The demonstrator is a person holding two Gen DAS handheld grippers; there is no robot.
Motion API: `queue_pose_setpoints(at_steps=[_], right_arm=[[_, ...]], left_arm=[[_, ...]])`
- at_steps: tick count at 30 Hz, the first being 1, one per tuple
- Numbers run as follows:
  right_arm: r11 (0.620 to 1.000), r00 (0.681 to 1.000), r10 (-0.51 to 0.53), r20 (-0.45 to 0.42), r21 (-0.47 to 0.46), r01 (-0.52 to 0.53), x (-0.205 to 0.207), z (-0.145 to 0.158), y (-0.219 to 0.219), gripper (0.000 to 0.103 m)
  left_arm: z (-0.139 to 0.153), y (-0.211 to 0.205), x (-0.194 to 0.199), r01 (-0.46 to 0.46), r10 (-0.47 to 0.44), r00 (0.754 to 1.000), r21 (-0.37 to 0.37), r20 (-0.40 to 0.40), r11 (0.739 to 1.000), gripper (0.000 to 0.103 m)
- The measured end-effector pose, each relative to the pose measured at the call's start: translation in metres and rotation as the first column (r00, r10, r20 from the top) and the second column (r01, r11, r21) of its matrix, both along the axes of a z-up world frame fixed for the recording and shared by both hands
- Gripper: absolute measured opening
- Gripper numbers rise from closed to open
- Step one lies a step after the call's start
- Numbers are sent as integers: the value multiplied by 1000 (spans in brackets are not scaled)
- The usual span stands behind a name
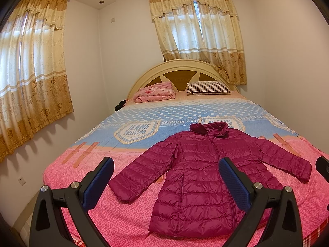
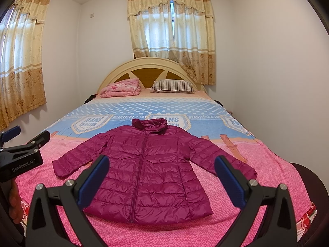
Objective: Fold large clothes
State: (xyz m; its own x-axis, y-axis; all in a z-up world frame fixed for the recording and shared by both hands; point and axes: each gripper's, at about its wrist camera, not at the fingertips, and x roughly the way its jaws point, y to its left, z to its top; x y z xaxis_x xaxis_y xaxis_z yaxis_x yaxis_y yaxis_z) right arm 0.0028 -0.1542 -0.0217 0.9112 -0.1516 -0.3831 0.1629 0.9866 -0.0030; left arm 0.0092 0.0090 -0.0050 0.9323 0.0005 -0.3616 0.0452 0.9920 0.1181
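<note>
A magenta puffer jacket [image 2: 144, 173] lies flat and zipped on the pink end of the bedspread [image 2: 267, 164], collar toward twelve o'clock, sleeves spread out to about eight and four o'clock. Both tongs hover above the foot of the bed, touching nothing: the left gripper [image 1: 166, 183] stands wide apart and empty, and the right gripper [image 2: 162, 181] likewise. A striped pillow [image 2: 173, 86] rests by the headboard [image 2: 115, 70].
</note>
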Motion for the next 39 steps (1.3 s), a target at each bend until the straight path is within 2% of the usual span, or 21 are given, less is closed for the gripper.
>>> queue_pose_setpoints(at_steps=[31, 35, 39], right_arm=[[1000, 1000, 14, 0, 3, -14, 5, -12, 14, 103], [1000, 1000, -5, -21, 24, 5, 15, -20, -5, 103], [993, 993, -93, -73, 64, 98, 36, -43, -46, 103]], left_arm=[[-1, 2, 1, -2, 2, 1000, -9, -9, 1000, 102], [-13, -1, 15, -3, 2, 1000, -13, -31, 1000, 102], [-32, -6, 44, -21, 21, 998, 1, -63, 1000, 102]])
